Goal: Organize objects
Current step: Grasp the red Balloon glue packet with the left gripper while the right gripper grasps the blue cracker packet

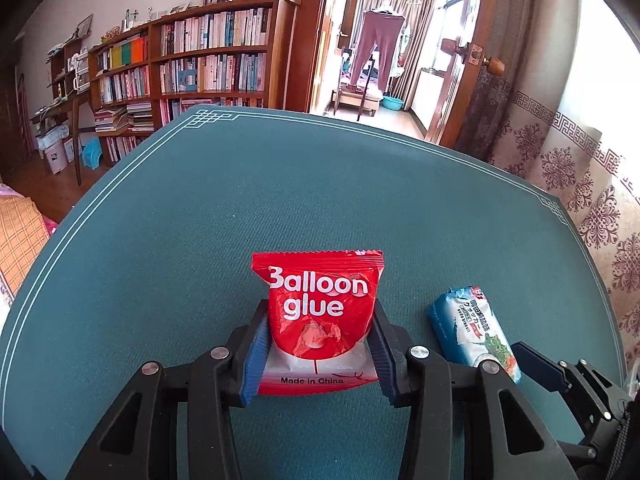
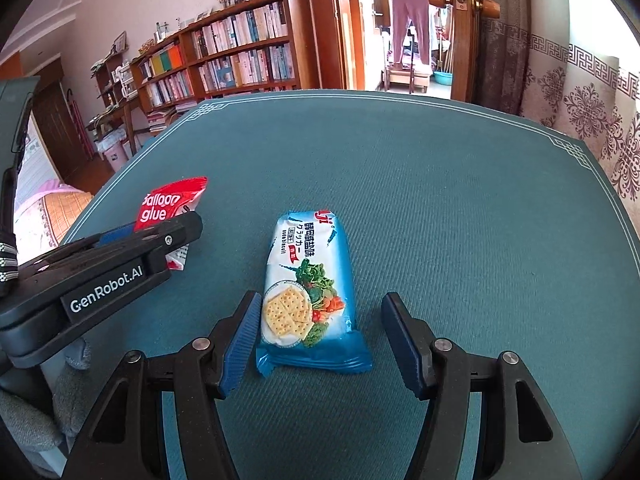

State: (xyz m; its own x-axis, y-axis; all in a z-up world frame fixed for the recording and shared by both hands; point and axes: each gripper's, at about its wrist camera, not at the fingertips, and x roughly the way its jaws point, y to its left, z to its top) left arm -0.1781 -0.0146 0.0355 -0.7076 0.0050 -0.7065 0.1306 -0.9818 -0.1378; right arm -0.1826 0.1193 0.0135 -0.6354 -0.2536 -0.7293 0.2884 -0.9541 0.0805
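One red balloon-glue packet [image 1: 320, 312], one blue cracker packet [image 2: 308, 292], two grippers, one table [image 2: 460, 200].

Both wrist cameras look steeply down along their fingers, close over the green table [image 1: 160, 240], facing the bookcase [image 1: 208, 52] and doorway beyond its far edge. Both views share the red packet [image 1: 320, 304] and the cracker pack [image 2: 308, 280] just beside it.

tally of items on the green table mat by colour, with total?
Red: 1, the balloon glue packet, clamped in the left tongs
Blue and white: 1, the soda cracker packet, lying flat between the open fingers of the right tongs, not gripped
Total: 2 packets on the mat
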